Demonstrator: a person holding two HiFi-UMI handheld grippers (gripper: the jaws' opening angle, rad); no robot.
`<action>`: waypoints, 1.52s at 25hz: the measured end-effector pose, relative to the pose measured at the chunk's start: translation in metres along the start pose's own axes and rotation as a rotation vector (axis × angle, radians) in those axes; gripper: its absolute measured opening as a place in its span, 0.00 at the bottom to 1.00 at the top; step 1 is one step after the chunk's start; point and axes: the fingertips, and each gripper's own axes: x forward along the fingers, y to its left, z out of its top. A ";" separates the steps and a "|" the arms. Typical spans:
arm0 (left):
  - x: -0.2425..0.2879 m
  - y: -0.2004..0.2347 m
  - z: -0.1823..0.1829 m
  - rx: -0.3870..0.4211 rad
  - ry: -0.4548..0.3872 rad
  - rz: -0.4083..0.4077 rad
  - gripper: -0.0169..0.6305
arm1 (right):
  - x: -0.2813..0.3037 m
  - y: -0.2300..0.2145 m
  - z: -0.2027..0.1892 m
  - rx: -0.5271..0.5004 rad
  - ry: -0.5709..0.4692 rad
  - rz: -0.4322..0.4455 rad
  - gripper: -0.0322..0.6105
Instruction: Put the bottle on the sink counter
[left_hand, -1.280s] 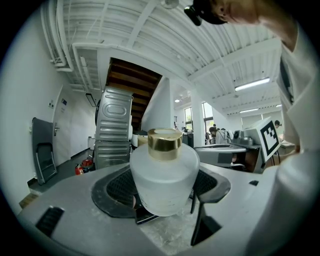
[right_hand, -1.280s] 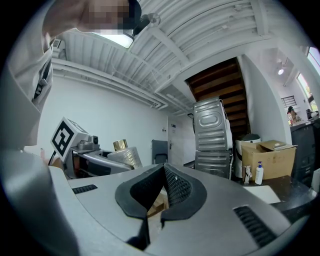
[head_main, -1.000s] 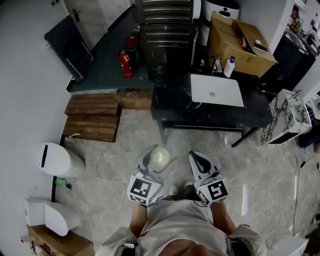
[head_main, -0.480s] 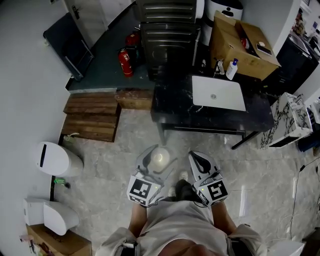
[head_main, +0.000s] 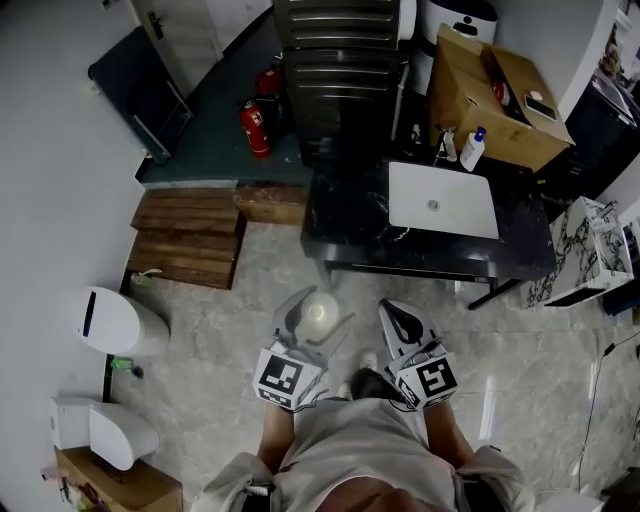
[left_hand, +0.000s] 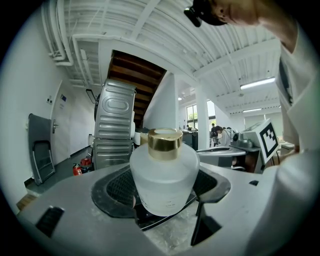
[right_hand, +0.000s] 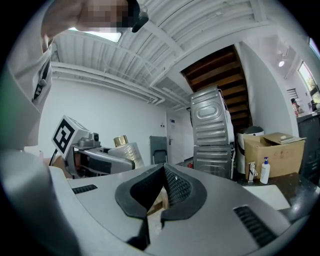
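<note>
A frosted white bottle (left_hand: 164, 176) with a gold cap stands upright between the jaws of my left gripper (left_hand: 162, 187), which is shut on it. From the head view the bottle (head_main: 320, 314) shows as a pale round top at the tip of the left gripper (head_main: 312, 322), held over the floor. My right gripper (head_main: 404, 326) is beside it, shut with nothing in it; its own view shows the jaws (right_hand: 162, 187) meeting. The dark sink counter (head_main: 350, 215) with its white basin (head_main: 443, 199) lies ahead, a short way off.
A soap pump bottle (head_main: 472, 149) and a tap stand behind the basin. A cardboard box (head_main: 495, 95) sits at the back right, stacked grey appliances (head_main: 335, 60) behind the counter. Wooden steps (head_main: 190, 235), a red extinguisher (head_main: 252, 128) and a white bin (head_main: 115, 320) are left.
The counter and basin have shifted slightly lower and to the right in the head view. Both grippers keep their pose, the left still holding the bottle.
</note>
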 end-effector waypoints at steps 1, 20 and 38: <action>0.005 0.002 0.001 0.002 0.000 0.004 0.53 | 0.004 -0.005 0.001 -0.002 -0.002 0.005 0.05; 0.068 0.018 0.018 0.007 0.017 0.102 0.53 | 0.038 -0.072 0.009 0.020 -0.024 0.108 0.05; 0.097 0.038 0.016 0.012 0.033 0.109 0.53 | 0.063 -0.094 0.002 0.043 -0.014 0.120 0.05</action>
